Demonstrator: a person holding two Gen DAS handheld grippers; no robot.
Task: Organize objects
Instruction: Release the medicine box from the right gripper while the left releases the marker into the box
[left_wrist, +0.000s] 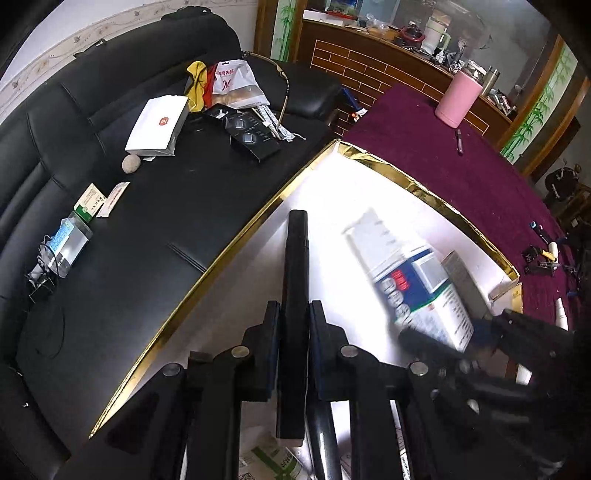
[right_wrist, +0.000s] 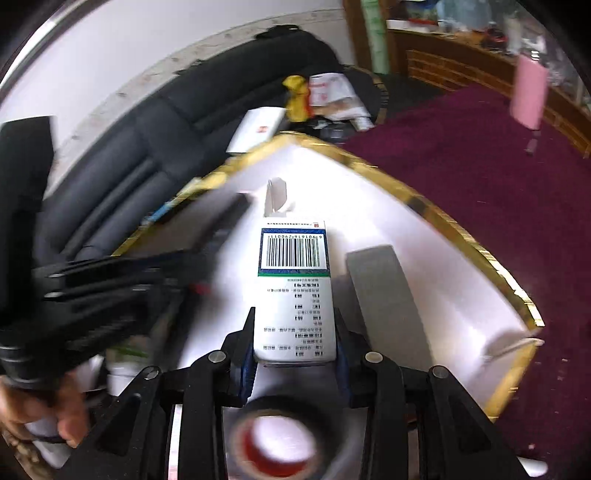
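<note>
Lying on a maroon-covered desk (left_wrist: 461, 192), a gold-rimmed white box (left_wrist: 369, 177) takes the items. Left gripper (left_wrist: 293, 310): fingers clenched on a long black bar (left_wrist: 295, 280), held over the box. Right gripper (right_wrist: 294, 325): fingers grasping a white medicine carton (right_wrist: 294, 295), barcode up, above the box interior. Black leather sofa (left_wrist: 166, 206) adjoins; pink tumbler (left_wrist: 456, 99) stands at the desk's far edge.
</note>
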